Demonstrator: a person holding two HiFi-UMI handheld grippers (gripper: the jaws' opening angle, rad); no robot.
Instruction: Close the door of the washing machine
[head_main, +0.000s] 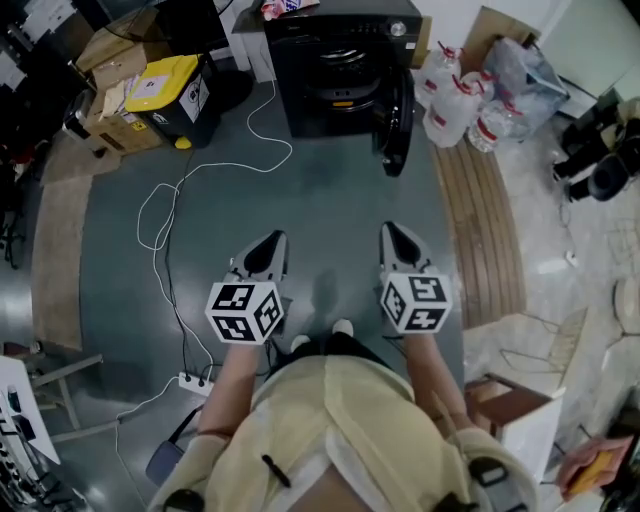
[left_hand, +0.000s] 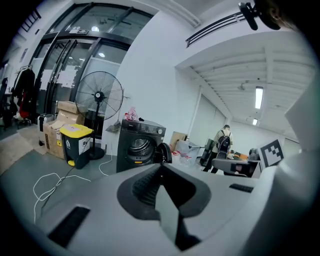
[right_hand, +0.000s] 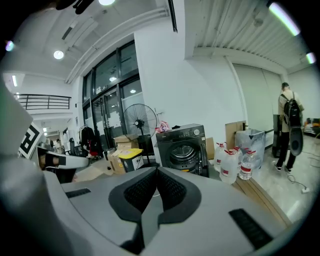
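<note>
both claws are clenched on nothing: the left claw and right claw sit side by side over the floor, well apart from the washing machine at the far end. its door stands open, swung out on the right of the drum. the approach likely comes first. then a clenched claw can press the door's outer face near its free edge and push it left and far until it latches.

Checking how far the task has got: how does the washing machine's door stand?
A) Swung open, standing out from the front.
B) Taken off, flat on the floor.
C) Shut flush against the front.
A: the door stands out from the washing machine, leaving the drum exposed.
</note>
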